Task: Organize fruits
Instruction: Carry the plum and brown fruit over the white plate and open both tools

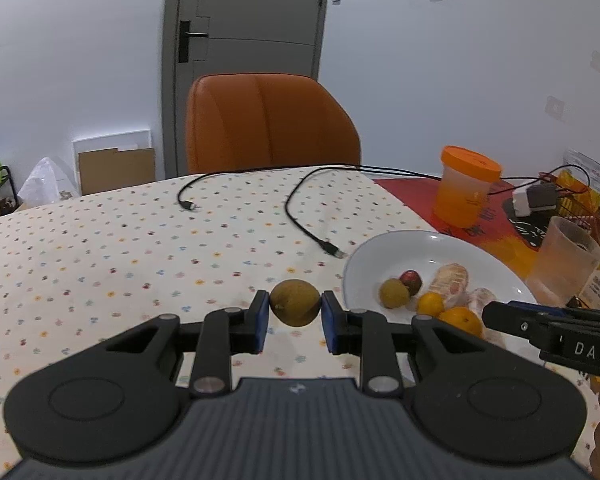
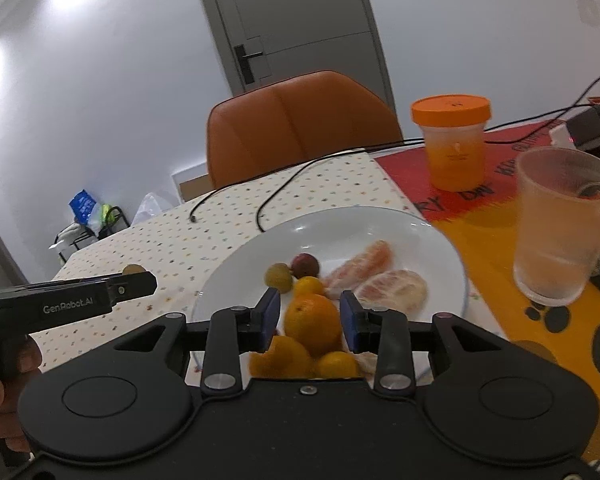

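Left gripper point(image 1: 295, 322): pinching a kiwi point(image 1: 295, 302), pads pressed on both its sides, held clear above the cloth point(image 1: 100, 264).
Kiwi: brown-green, dull skin, roughly egg-shaped; long axis runs across, pad to pad.
Key relation: the plate point(image 1: 364, 264) lies to the right of the held kiwi and slightly farther off, near but not touching; a rightward carry looks like the move.
Plate contents: a second small brown fruit point(image 1: 395, 293), a dark red one point(image 1: 411, 281), peeled segments point(image 1: 450, 280), oranges point(image 1: 462, 320).
Right gripper point(image 2: 310, 322): spread, hanging over the plate's near side, an orange point(image 2: 313, 322) between the pads; I cannot tell whether they touch it.
Nearer hand: the right one is already at the plate, so the left needs room on the plate's left part.
Risk: the kiwi may roll on landing.
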A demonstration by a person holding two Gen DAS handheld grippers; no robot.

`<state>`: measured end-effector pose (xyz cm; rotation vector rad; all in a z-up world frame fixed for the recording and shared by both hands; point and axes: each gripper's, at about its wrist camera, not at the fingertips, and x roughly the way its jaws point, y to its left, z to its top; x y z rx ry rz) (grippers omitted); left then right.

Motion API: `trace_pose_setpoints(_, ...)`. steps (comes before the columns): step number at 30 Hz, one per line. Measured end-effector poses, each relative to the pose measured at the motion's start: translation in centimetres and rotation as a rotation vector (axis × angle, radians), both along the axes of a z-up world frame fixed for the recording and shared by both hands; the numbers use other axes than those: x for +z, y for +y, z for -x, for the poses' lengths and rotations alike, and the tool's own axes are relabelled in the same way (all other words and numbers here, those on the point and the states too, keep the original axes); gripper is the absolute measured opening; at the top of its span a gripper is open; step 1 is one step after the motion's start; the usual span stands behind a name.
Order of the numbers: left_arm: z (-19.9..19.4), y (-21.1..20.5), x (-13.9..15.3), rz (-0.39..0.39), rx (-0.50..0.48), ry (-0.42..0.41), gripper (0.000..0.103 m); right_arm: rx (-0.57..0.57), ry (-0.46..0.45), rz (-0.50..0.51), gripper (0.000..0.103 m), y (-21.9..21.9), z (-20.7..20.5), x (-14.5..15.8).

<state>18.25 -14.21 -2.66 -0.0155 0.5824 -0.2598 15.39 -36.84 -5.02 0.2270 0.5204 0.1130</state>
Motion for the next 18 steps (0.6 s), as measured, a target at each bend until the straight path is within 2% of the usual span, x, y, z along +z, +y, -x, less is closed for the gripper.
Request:
trace_pose_setpoints(12,-0.2,-3.6,0.2,-0.004,-0.085,-0.004,0.027,-0.029,0.001,-0.007,0.038,-1.7,1.0,-0.4)
trace_pose_setpoints(15,-0.1,-4.1,0.5,-0.013,-0.082,-0.01,0.03,-0.037,-0.003,-0.015,0.048,-2.2,1.2,-0.3)
trace_pose_setpoints(18,-0.1,-4.3,0.4,-0.022,-0.079,0.003,0.03,-0.036,-0.008,-0.024,0.051,-2.5,1.5,-0.2)
